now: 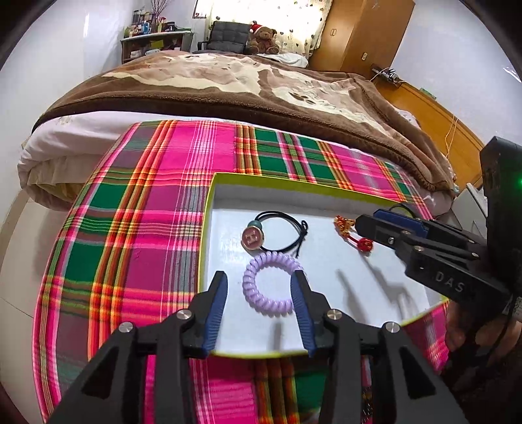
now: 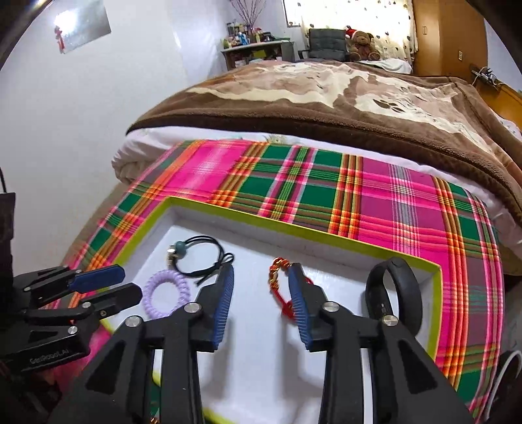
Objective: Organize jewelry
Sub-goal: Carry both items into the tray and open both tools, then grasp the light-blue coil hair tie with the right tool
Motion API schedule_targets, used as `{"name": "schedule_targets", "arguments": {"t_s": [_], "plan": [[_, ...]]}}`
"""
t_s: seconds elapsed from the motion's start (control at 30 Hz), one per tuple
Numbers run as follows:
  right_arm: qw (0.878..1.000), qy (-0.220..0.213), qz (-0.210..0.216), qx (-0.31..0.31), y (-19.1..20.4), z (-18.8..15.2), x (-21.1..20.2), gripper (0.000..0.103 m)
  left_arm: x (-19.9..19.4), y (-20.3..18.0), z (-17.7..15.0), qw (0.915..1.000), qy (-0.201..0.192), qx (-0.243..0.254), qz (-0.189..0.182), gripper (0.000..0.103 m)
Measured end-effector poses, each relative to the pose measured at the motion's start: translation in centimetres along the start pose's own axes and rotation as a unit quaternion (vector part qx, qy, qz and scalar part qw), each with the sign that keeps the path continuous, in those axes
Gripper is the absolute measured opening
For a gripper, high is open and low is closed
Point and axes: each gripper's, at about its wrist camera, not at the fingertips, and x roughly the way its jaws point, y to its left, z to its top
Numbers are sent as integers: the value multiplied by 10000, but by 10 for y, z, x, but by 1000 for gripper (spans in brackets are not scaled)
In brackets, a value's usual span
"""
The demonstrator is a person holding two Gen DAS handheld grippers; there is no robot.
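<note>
A white box with a lime rim (image 1: 208,208) (image 2: 326,233) sits on a plaid cloth. In it lie a lilac spiral hair tie (image 1: 270,287) (image 2: 166,293), a black elastic with a round charm (image 1: 280,231) (image 2: 199,257), a red and gold bracelet (image 1: 352,233) (image 2: 280,287) and a black wristband (image 2: 394,293). My left gripper (image 1: 259,283) (image 2: 107,283) is open and empty, just above the lilac tie. My right gripper (image 2: 261,277) (image 1: 368,221) is open and empty over the box, its right finger beside the red bracelet.
The pink and green plaid cloth (image 1: 146,202) (image 2: 407,208) covers the bed's near end. A brown blanket (image 1: 244,88) lies behind it. A teddy bear (image 1: 264,39) and a chair stand at the far end, a wooden wardrobe (image 1: 362,29) to the right.
</note>
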Motion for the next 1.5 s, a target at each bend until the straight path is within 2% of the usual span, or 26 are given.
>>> {"name": "schedule_targets", "arguments": {"t_s": [0.27, 0.4, 0.6, 0.77, 1.0, 1.17, 1.43, 1.47, 1.5], "plan": [[9995, -279, 16, 141, -2, -24, -45, 36, -36, -1, -19, 9993, -318, -144, -129, 44], [9987, -396, 85, 301, -5, -49, -68, 36, -53, -4, -31, 9987, -475, -130, -154, 46], [9986, -302, -22, 434, -5, -91, -82, 36, -62, -6, -50, 9985, -461, -178, -231, 47], [9981, -204, 134, 570, -2, -115, -85, 36, -62, -11, -67, 9988, -360, -136, -302, 47], [9980, -107, 135, 614, 6, -131, -80, 36, -61, -18, -86, 9991, -196, -52, -375, 47], [9978, -66, -76, 654, 7, -132, -75, 36, -62, -19, -95, 9992, -141, -55, -371, 47], [9985, -7, -192, 505, 14, -134, -67, 36, -60, -17, -104, 9993, -62, -102, -340, 47], [9987, 7, -202, 471, 15, -134, -67, 34, -61, -17, -105, 9994, -60, -102, -333, 47], [9987, 16, -226, 451, 16, -134, -66, 24, -61, -16, -105, 9994, -62, -107, -320, 47]]}}
